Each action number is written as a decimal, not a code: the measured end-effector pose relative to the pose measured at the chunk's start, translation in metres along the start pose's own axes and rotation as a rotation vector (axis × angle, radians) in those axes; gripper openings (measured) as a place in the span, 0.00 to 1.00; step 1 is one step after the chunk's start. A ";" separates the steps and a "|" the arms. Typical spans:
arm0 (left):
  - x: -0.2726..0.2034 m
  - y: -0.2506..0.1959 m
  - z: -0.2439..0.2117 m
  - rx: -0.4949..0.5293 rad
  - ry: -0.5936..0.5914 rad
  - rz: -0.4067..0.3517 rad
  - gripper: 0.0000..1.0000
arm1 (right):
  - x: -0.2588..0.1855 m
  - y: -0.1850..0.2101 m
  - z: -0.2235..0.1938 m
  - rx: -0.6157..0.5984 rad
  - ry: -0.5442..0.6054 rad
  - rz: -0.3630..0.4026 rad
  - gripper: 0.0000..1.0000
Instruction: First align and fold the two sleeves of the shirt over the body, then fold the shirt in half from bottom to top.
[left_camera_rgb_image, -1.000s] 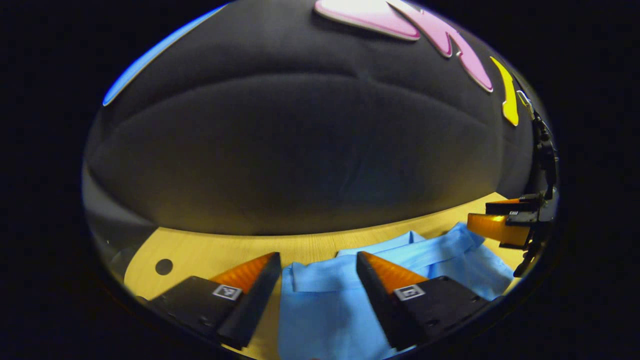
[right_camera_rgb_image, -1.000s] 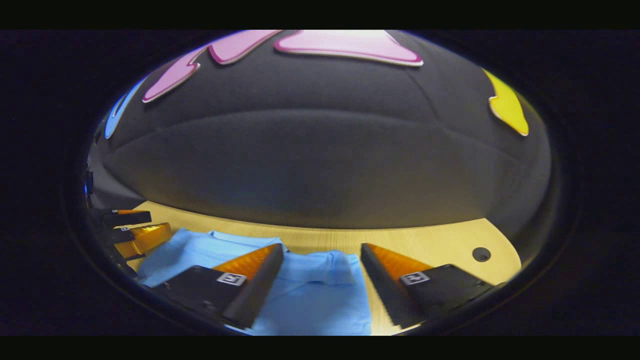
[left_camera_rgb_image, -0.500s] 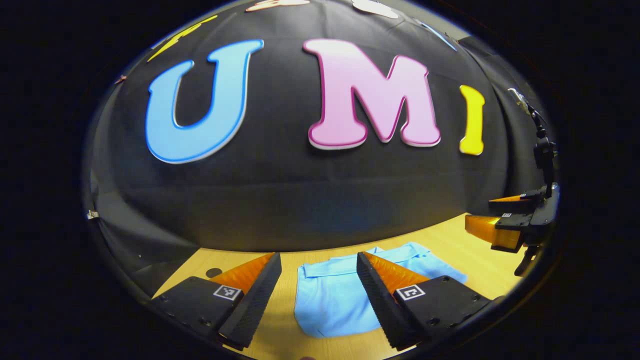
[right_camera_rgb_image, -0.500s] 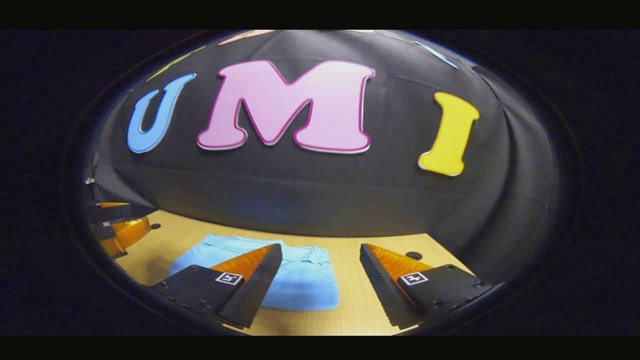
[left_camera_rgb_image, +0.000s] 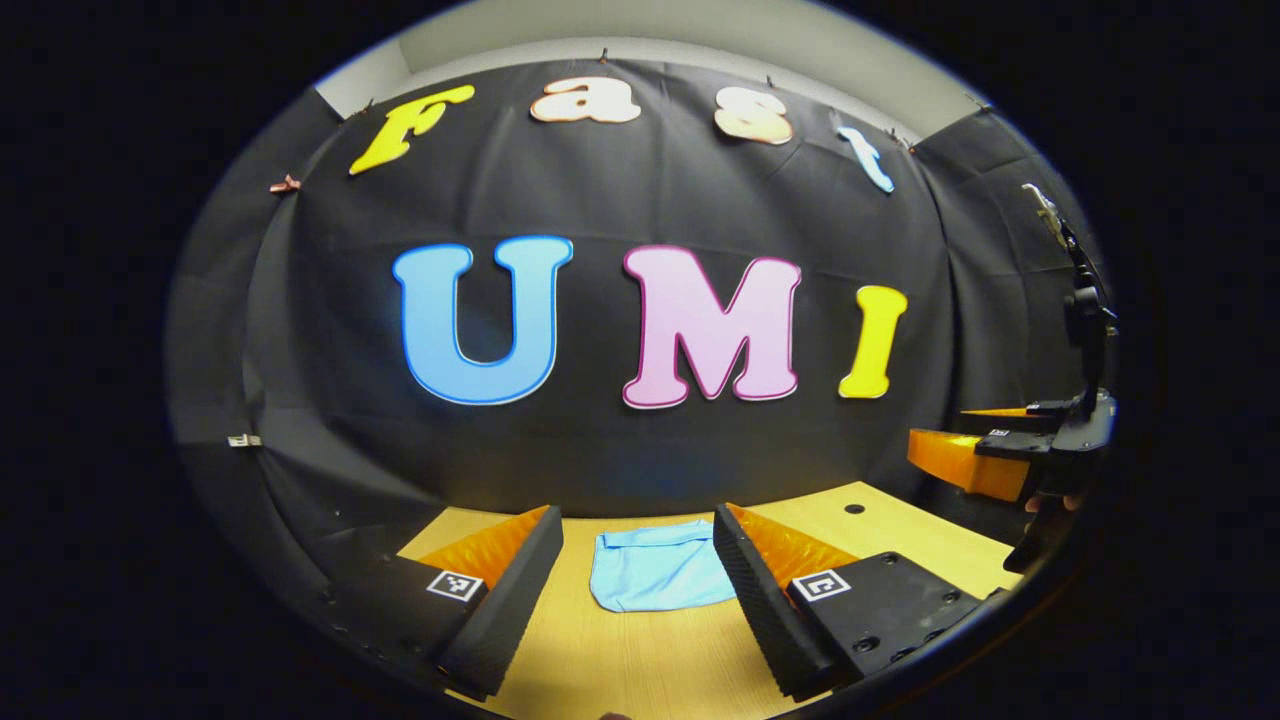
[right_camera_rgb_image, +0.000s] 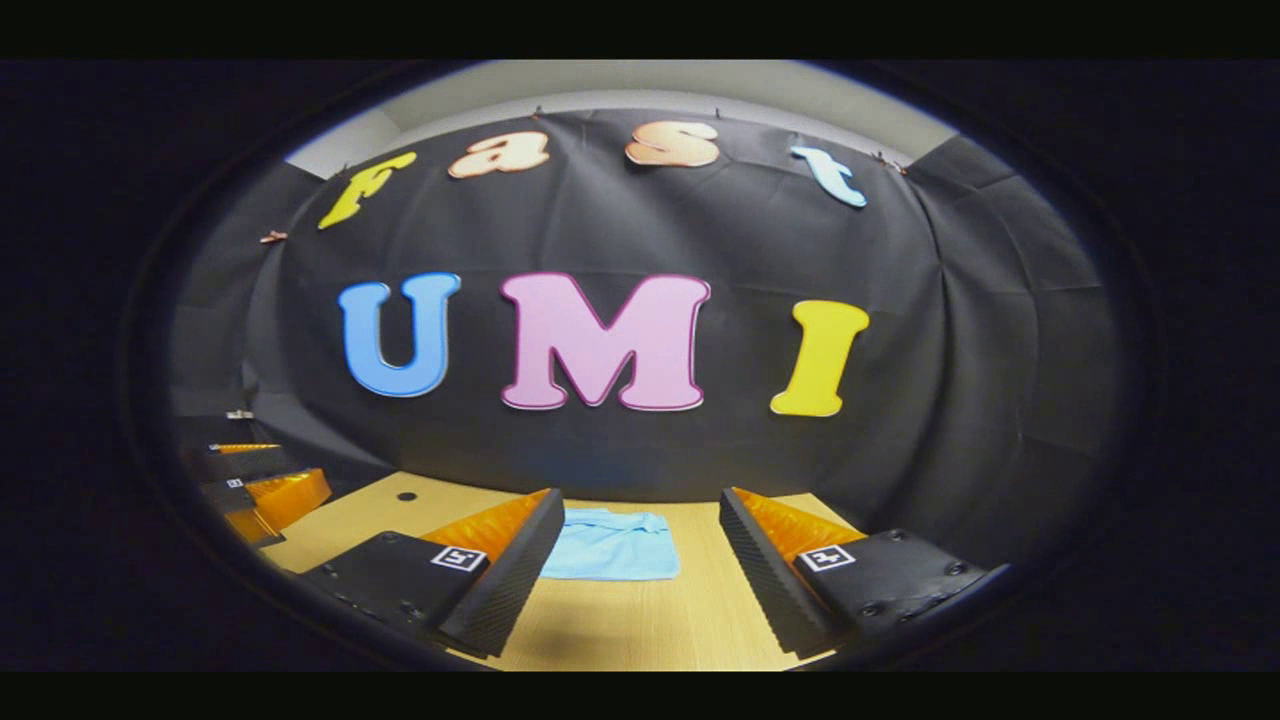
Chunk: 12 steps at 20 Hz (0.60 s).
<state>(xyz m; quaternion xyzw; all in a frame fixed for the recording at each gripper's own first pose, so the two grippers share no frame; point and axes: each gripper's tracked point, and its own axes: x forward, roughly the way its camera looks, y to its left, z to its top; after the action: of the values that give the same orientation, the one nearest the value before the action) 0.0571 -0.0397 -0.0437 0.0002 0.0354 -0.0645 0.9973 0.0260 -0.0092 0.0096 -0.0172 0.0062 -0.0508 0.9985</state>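
1. The left gripper (left_camera_rgb_image: 637, 520) hangs above the wooden table (left_camera_rgb_image: 640, 660) with its two fingers spread wide and nothing between them, well short of the folded shirt (left_camera_rgb_image: 660, 578).
2. The right gripper (right_camera_rgb_image: 642, 505) is held the same way, fingers parted and empty, also back from the shirt (right_camera_rgb_image: 612, 545) and above the table (right_camera_rgb_image: 640, 625).
3. The light blue shirt lies flat on the table as a compact folded rectangle, near the table's far edge and close to the black cloth wall (left_camera_rgb_image: 620, 460); in both views it appears in the gap between each gripper's own fingers but apart from them.
4. In the left gripper view, the right gripper (left_camera_rgb_image: 975, 450) is seen farther off, to the right of the shirt and raised above the table.
5. In the right gripper view, the left gripper (right_camera_rgb_image: 265, 480) is seen to the left of the shirt, likewise off the table.
6. A small round hole (left_camera_rgb_image: 853, 508) marks the tabletop to the right of the shirt; another hole (right_camera_rgb_image: 406, 496) sits to its left.
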 end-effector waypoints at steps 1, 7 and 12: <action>-0.021 -0.003 0.005 0.014 -0.008 -0.006 0.96 | -0.023 0.001 0.006 0.011 -0.016 0.005 0.97; -0.124 -0.020 0.024 -0.014 -0.032 -0.001 0.96 | -0.123 0.010 0.015 0.017 -0.027 0.053 0.97; -0.178 -0.023 0.020 -0.022 -0.019 -0.006 0.99 | -0.169 0.007 0.008 0.025 0.007 0.052 0.97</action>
<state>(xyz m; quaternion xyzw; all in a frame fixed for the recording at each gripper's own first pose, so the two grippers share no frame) -0.1208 -0.0399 -0.0112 -0.0112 0.0267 -0.0672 0.9973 -0.1416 0.0157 0.0194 -0.0042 0.0093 -0.0252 0.9996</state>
